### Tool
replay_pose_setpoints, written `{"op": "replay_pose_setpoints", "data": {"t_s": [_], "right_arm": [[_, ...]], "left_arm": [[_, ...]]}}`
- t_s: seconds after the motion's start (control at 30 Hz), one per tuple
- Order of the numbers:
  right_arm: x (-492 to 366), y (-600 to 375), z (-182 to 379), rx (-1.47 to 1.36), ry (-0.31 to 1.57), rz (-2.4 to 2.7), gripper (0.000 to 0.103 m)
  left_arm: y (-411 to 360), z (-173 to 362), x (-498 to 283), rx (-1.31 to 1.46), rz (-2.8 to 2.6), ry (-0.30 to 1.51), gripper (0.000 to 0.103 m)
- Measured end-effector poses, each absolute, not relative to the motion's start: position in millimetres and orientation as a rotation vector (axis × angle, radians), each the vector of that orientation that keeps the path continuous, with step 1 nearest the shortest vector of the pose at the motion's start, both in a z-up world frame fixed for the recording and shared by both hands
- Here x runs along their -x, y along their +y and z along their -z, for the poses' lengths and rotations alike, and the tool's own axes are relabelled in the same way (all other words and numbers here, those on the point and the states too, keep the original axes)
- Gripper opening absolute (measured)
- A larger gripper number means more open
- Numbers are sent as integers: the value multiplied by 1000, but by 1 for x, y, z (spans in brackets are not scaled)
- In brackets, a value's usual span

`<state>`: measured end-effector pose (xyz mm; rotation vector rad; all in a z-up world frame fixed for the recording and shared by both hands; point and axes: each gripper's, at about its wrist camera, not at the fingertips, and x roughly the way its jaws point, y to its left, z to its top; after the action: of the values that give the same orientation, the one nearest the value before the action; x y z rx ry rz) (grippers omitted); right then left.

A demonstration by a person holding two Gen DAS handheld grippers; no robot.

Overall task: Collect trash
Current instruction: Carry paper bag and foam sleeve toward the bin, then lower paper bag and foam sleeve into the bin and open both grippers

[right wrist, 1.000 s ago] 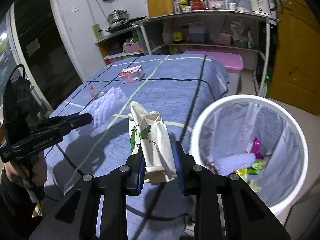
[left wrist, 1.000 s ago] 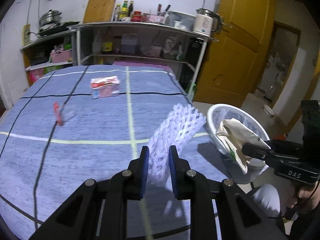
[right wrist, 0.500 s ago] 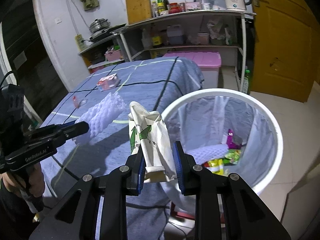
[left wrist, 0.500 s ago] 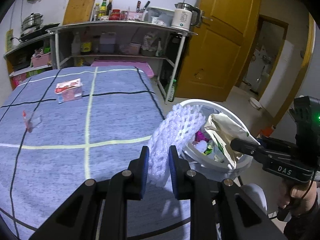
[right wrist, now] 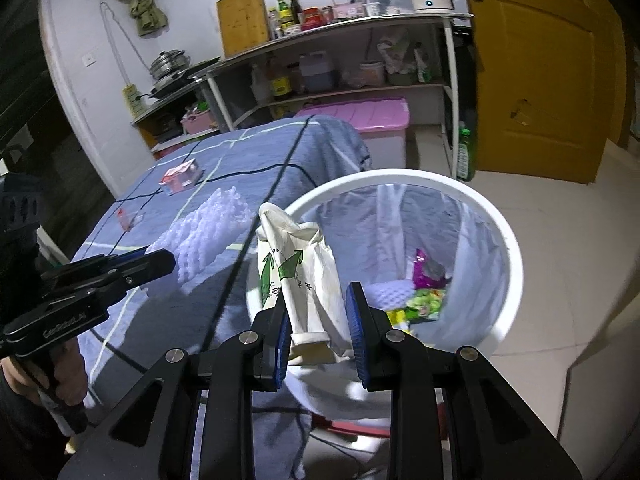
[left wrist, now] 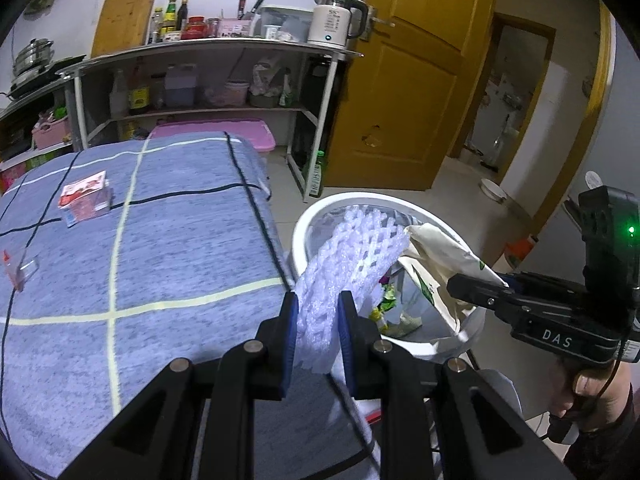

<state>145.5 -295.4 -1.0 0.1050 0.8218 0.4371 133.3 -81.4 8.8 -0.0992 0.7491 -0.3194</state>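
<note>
One foam net, one paper bag, one bin — two table scraps: carton, wrapper.

A white wall backs the room; against it stands a metal shelf crowded with bottles, jars, a chopping board leaning upright and a white kettle at its right end; a pot sits on a lower counter to the left; a pink bin stands under the shelf; a yellow door is to the right, beside an open doorway; the floor is pale tile; a table carries a blue cloth with crossing lines.
</note>
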Motion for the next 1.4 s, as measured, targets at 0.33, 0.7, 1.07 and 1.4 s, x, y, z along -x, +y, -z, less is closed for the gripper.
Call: {"op": "replay_pose_setpoints", "data": {"t_s": [0.33,0.7,1.07,1.4], "right_arm": [[-158,-316,12,-127,850,-388,27],[-170,-329,23,-142,881,-362,27],[-173,-332,30,-127,903,-351,35],[-168,-333,24,-131,880,-342,41]], "left_arm": [[-104,1,-154,89,357,786,21],[-129,9,-169,67,398,815,22],[-134,12,-176,74,423,832,45],[-127,4,-168,96,419,807,47]]}}
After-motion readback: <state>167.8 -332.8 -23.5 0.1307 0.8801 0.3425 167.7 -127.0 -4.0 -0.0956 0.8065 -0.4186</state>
